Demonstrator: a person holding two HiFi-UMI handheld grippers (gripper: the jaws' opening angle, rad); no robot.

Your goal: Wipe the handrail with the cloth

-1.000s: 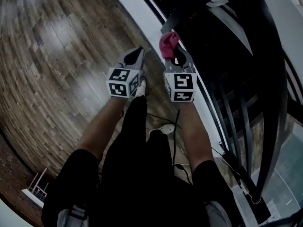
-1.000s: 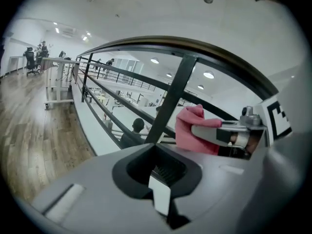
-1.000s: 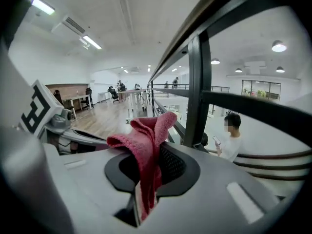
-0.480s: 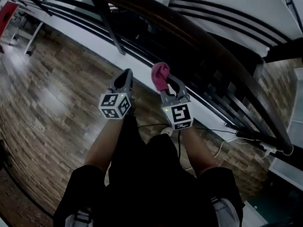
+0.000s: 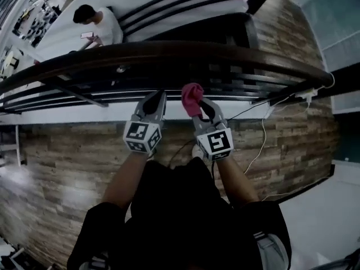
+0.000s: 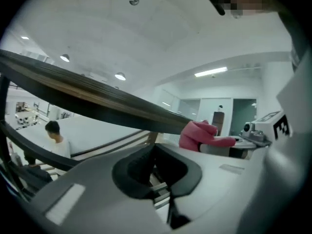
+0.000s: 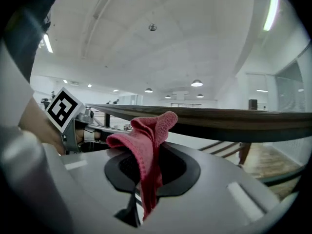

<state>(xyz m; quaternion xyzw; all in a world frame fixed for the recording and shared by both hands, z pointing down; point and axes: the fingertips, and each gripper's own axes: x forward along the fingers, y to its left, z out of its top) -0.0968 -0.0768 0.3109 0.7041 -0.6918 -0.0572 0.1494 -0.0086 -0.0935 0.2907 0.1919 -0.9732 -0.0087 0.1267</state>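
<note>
**Cloth raised to the handrail, wiping judged not begun**

The pink cloth (image 7: pixel 146 145) is pinched between the pressed-together jaws of the right gripper (image 5: pixel 201 107). Its bunched top is raised just beside the near edge of the dark handrail (image 5: pixel 169 54); contact cannot be confirmed. The left gripper (image 5: pixel 155 102) is held just left of it, jaws pressed together on nothing. No wiped stretch can be made out, so the whole rail is judged left to do. A person (image 5: pixel 100 22) is seen far beyond the rail.

Wood-plank floor (image 5: pixel 67 167) underfoot, a white ceiling (image 7: pixel 161 57) with round lamps (image 7: pixel 196 83), a person (image 5: pixel 104 27) in white below.
</note>
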